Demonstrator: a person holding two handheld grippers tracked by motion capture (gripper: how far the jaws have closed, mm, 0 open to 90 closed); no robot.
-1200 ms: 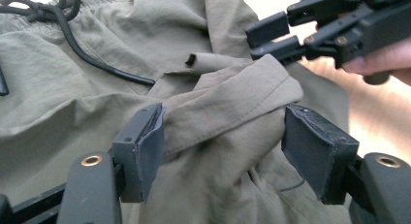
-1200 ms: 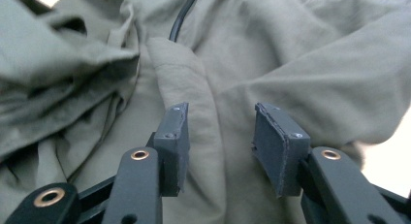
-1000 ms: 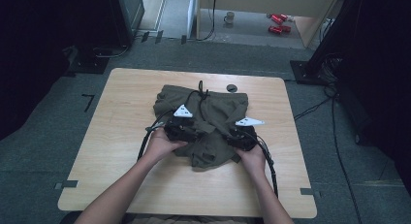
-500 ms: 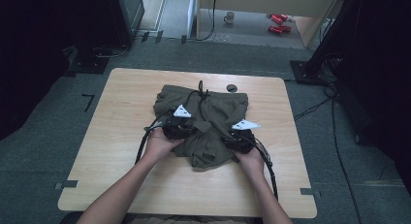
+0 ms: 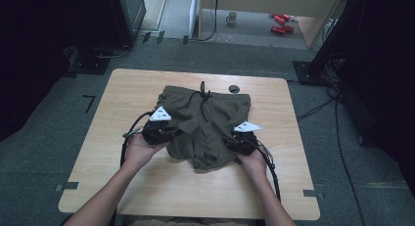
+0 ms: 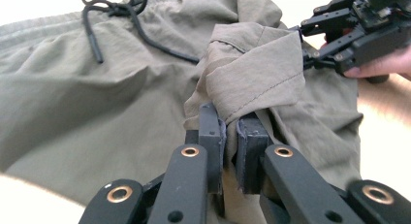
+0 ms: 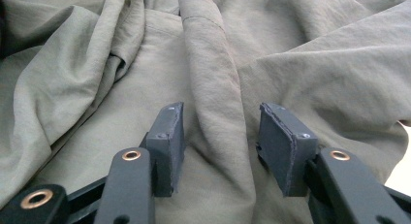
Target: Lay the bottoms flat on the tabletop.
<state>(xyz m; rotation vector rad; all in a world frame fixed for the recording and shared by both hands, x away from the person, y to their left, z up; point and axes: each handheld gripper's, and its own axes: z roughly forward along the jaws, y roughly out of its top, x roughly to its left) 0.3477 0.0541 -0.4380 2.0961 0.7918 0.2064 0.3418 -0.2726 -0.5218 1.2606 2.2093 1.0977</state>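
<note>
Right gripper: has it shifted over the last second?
Yes, slightly. In the high view the right gripper has drawn back toward the table's near edge, away from the round grommet, its jaws open over the shorts.

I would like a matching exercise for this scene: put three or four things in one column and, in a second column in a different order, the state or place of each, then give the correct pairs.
Things:
1. left hand-held gripper
2. right hand-held gripper
3. black drawstring
4. olive shorts

States or places:
A. lies knotted at the waistband, on the far side
B. jaws apart, with a ridge of cloth between them
C. spread on the wooden table, hems bunched toward the person
D. jaws closed on a fold of hem

Pairs: 1-D, 2-B, 3-A, 4-C
</note>
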